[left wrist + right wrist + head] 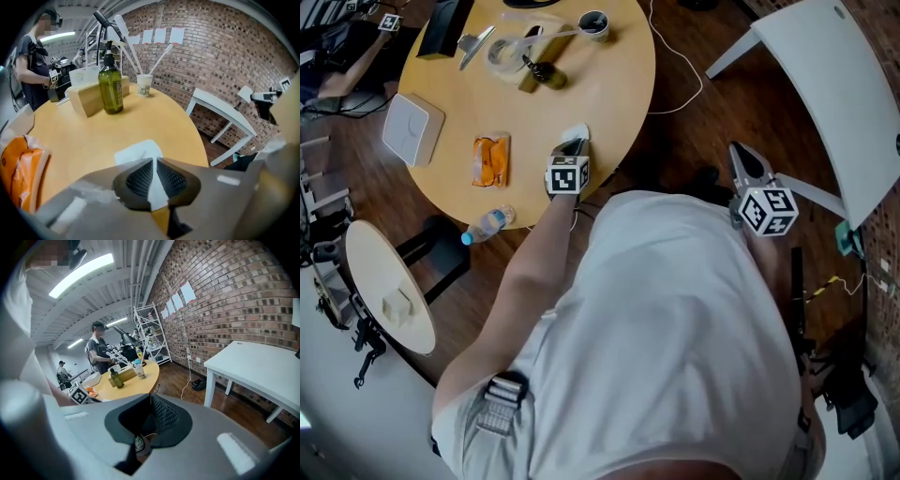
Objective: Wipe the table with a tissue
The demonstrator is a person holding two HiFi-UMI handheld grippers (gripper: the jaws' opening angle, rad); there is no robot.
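White tissue (pixel 139 151) flat on round wooden table (pixel 154 112), near edge, pinched by left hand-held gripper (pixel 154 161).

The left tool (pixel 569 148) hides most of the tissue (pixel 579 132).

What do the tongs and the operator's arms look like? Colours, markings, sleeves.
Left tongs and right tongs look alike: smooth grey shells tapering to a point, with black pads in a fine grid texture on the inside. Each carries a white cube with black square markers on its faces. The operator wears a white short-sleeved shirt, so the forearms are bare.
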